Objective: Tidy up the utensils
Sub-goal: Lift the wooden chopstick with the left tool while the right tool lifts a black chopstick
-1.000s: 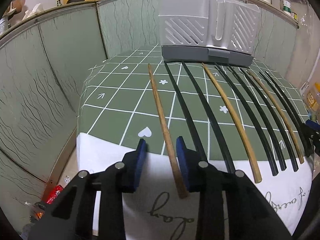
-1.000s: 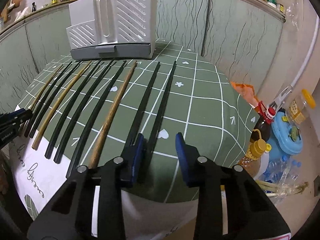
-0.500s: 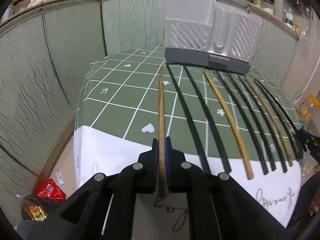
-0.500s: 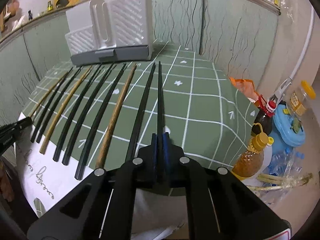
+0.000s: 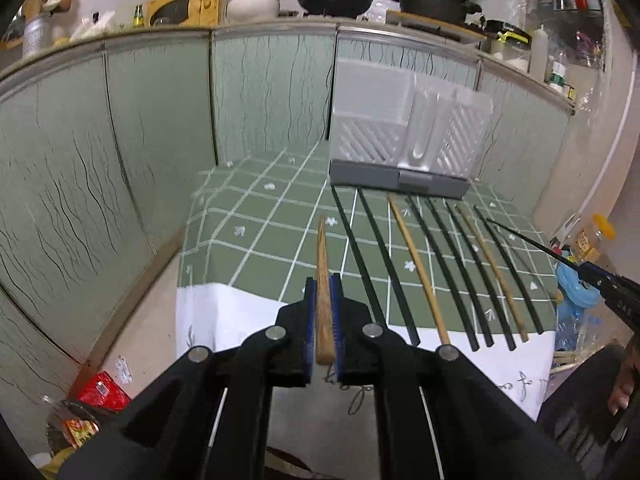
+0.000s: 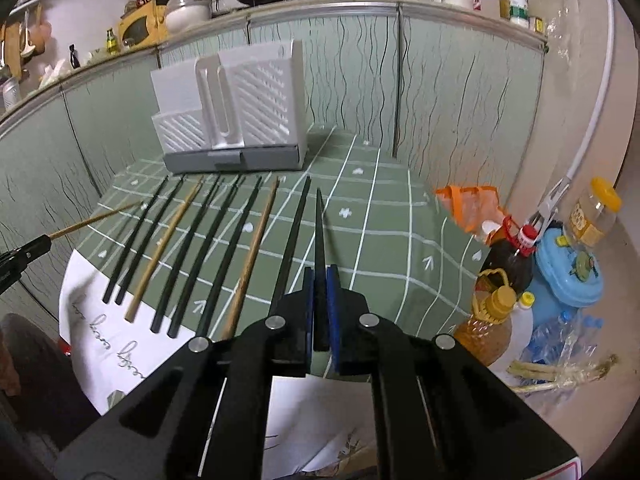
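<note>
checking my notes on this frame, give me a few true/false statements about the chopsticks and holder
1. The left gripper is shut on a wooden chopstick. True.
2. The right gripper holds a wooden chopstick. False: it is shut on a black chopstick.
3. The white utensil holder lies tipped on its side. False: it stands upright at the far end of the green checked tablecloth.
4. Black and wooden chopsticks lie side by side on the cloth. True.
</note>
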`<move>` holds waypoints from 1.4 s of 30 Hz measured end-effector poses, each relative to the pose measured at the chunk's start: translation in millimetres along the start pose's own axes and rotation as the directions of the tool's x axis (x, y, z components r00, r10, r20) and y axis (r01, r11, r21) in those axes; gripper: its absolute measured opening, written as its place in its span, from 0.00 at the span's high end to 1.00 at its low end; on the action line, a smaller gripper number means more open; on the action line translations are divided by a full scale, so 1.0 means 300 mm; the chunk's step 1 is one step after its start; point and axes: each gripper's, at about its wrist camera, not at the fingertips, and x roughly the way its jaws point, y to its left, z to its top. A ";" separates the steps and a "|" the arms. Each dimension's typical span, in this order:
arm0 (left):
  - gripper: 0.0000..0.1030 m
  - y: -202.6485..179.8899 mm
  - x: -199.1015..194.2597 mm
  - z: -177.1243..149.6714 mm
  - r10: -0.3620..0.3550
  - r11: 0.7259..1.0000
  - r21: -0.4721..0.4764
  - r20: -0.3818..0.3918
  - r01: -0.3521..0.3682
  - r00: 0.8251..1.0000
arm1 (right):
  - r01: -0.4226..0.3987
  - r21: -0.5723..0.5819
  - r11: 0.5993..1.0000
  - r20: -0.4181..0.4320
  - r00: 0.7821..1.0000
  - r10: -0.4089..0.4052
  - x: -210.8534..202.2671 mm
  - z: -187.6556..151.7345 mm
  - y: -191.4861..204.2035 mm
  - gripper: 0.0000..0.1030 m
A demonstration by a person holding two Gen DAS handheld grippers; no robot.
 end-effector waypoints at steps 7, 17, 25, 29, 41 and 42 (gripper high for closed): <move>0.92 -0.013 -0.083 0.052 -0.034 0.999 0.029 0.035 0.033 0.999 | -0.009 -0.015 1.000 0.054 0.998 0.009 -0.084 0.064 -0.002 0.94; 0.92 -0.013 -0.141 0.139 -0.046 0.998 0.043 0.062 0.044 0.997 | -0.049 -0.003 0.999 0.069 0.996 0.049 -0.134 0.152 -0.011 0.94; 0.92 -0.001 -0.149 0.206 -0.051 0.998 0.048 0.065 0.048 0.997 | -0.080 -0.010 0.997 0.077 0.994 0.081 -0.136 0.254 -0.008 0.94; 0.92 0.000 -0.140 0.238 -0.058 0.997 0.052 0.064 0.055 0.996 | -0.089 -0.010 0.996 0.080 0.993 0.089 -0.134 0.292 -0.012 0.94; 0.92 0.012 -0.114 0.356 -0.117 0.992 0.058 0.068 0.113 0.991 | -0.118 -0.017 0.993 0.102 0.988 0.119 -0.134 0.426 -0.036 0.94; 0.92 0.010 -0.113 0.370 -0.125 0.991 0.061 0.070 0.121 0.990 | -0.124 -0.019 0.992 0.104 0.987 0.125 -0.135 0.442 -0.040 0.94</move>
